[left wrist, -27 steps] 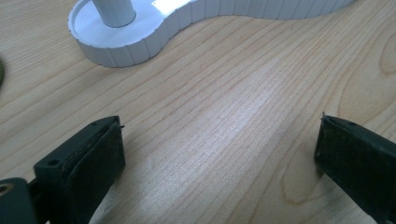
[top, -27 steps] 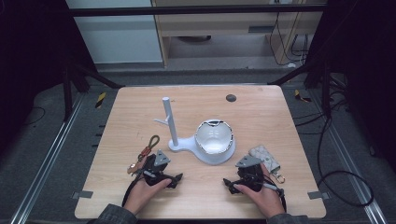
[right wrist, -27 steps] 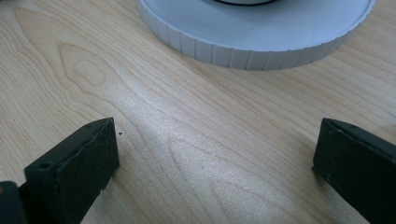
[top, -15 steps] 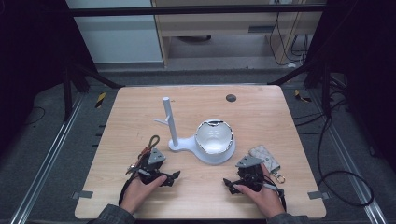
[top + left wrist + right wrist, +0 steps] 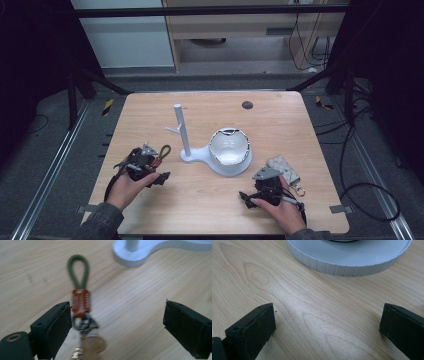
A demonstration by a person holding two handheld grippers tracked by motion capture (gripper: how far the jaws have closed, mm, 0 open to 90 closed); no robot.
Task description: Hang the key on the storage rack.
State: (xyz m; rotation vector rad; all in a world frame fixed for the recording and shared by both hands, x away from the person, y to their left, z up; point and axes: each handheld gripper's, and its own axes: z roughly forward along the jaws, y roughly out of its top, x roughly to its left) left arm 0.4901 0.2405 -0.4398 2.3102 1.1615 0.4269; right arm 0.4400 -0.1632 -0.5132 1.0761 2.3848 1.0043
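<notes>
A keychain (image 5: 80,302) lies flat on the wooden table (image 5: 280,125): green cord loop, brown leather tab, metal ring and keys. My left gripper (image 5: 117,315) is open wide over it, its left jaw right beside the tab and ring, its right jaw far off over bare wood. From above, the left gripper (image 5: 150,165) sits just below-left of the keychain (image 5: 162,151). My right gripper (image 5: 255,185) rests near the front edge, open, with bare wood between the jaws (image 5: 327,315). The white stand's ribbed round base (image 5: 349,257) lies just ahead of it.
A white stand (image 5: 182,135) with an upright hooked post carries a white bowl (image 5: 229,147) mid-table. A patterned key pouch (image 5: 284,167) with a clasp lies right of the right hand. A dark round spot (image 5: 247,105) marks the far side of the table.
My left hand has moved left and away from the front edge, up to the keychain. The right hand has stayed put.
</notes>
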